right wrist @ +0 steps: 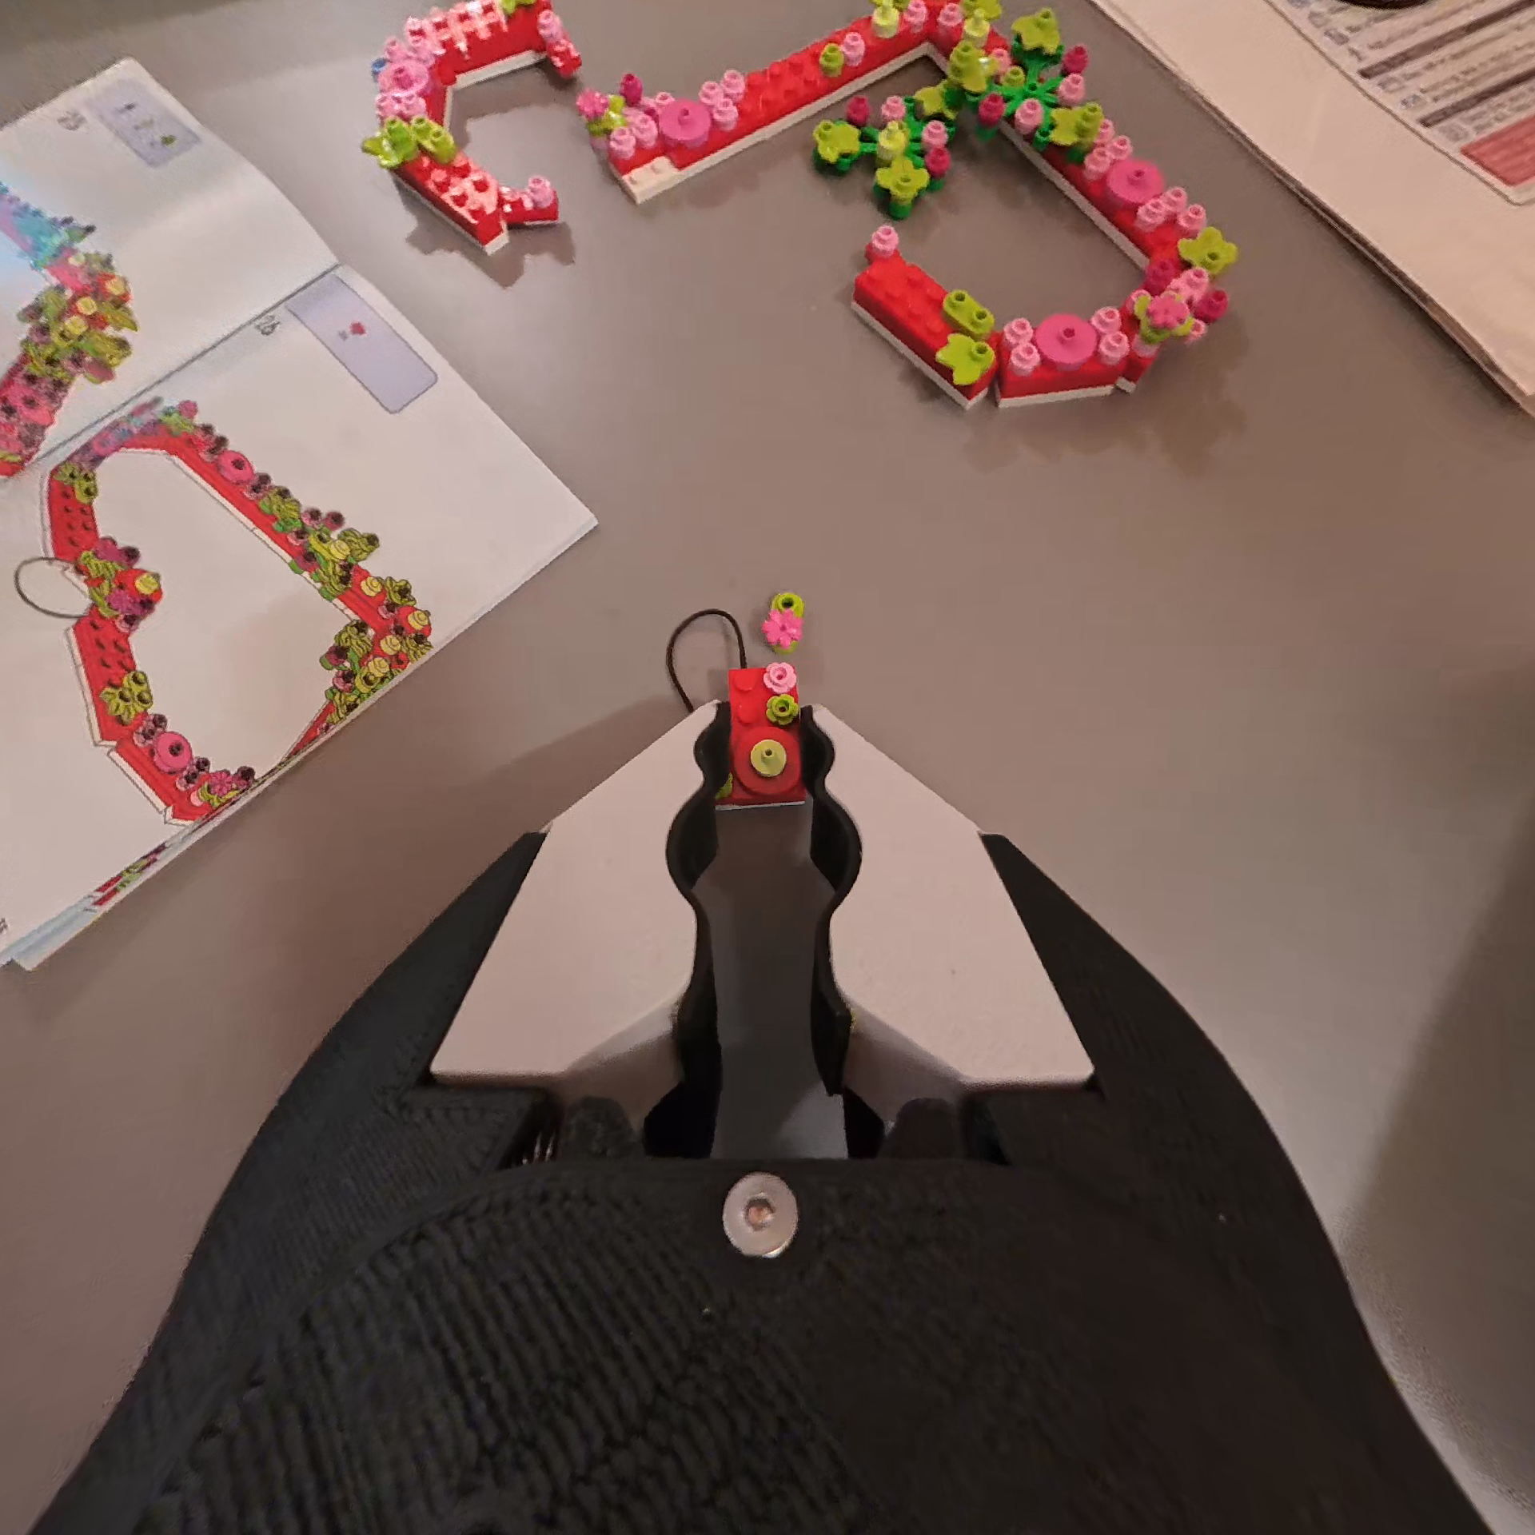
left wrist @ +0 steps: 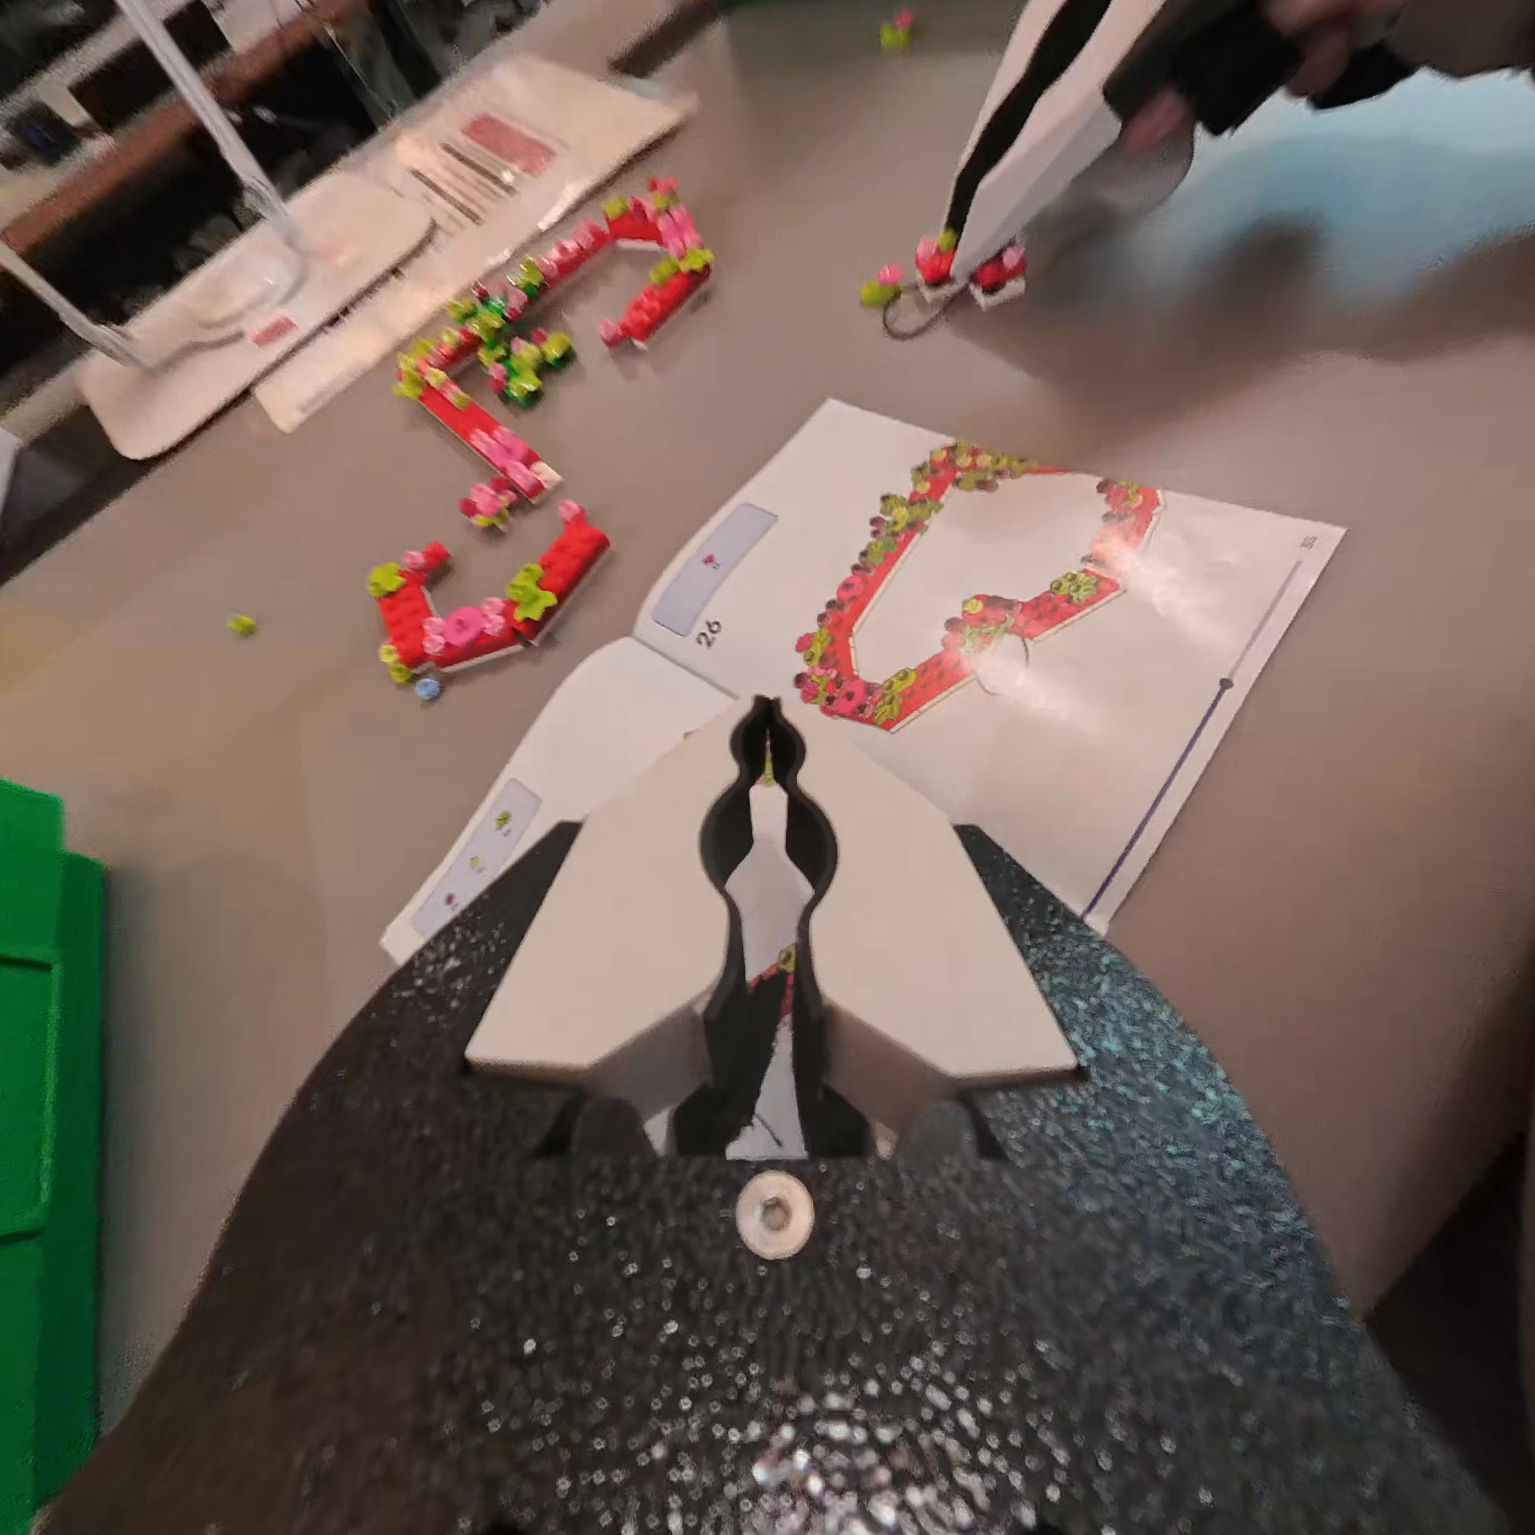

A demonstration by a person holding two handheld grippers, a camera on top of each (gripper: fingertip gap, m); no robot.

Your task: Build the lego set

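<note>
My right gripper is shut on a small red brick piece with a lime round stud and a pink flower, resting on the grey table. A black cord loop lies at its far end, and a loose pink-and-lime flower lies just beyond. Both gripper and piece also show in the left wrist view. My left gripper is shut above the open instruction booklet. Flowered red heart segments lie apart on the table.
A green bin stands at the left edge. A clear stand and plastic-wrapped papers lie at the back. A loose lime piece and a small blue piece lie near the segments. My right fingertips sit around 20 centimeters from my left ones.
</note>
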